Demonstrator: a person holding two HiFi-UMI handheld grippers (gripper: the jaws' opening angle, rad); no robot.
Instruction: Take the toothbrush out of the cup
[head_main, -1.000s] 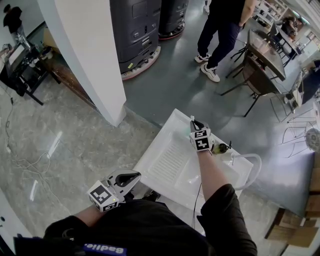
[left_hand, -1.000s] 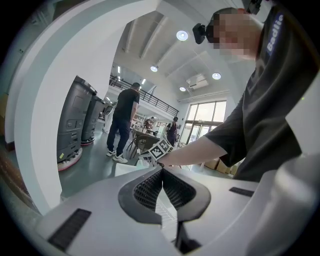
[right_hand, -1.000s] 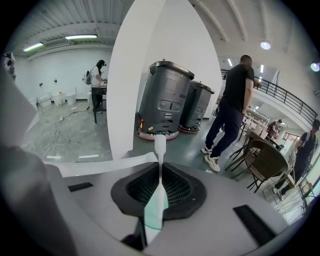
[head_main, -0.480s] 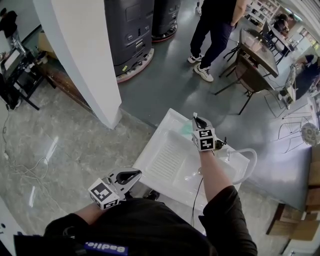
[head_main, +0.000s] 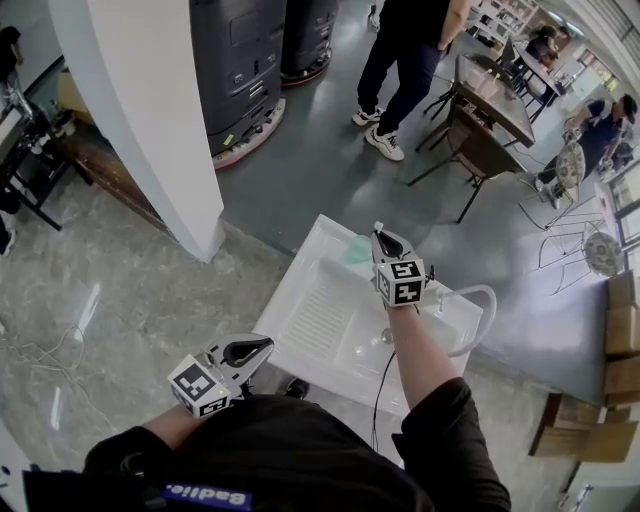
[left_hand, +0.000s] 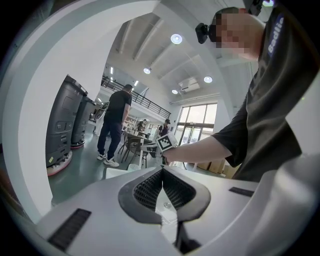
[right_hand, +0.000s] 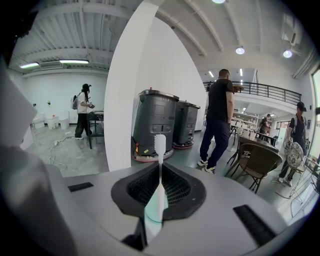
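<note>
Since a second ago your right gripper (head_main: 381, 238) has shifted a little over the white sink (head_main: 285, 300), and the green cup (head_main: 355, 250) it covered now shows just beside its tip. In the head view the toothbrush is too small to pick out. Your left gripper (head_main: 262, 346) hangs close to your body, well apart from the sink.

In the left gripper view, its jaws are pressed together on nothing.

In the right gripper view, the jaws are clamped on the toothbrush (right_hand: 159, 150). Its bristle head stands upright above them, and pale green shows below through the gap (likely the cup).

So your grasp is made. Whether the handle's end has cleared the rim can't be told, and carrying it clear looks like what remains.
</note>
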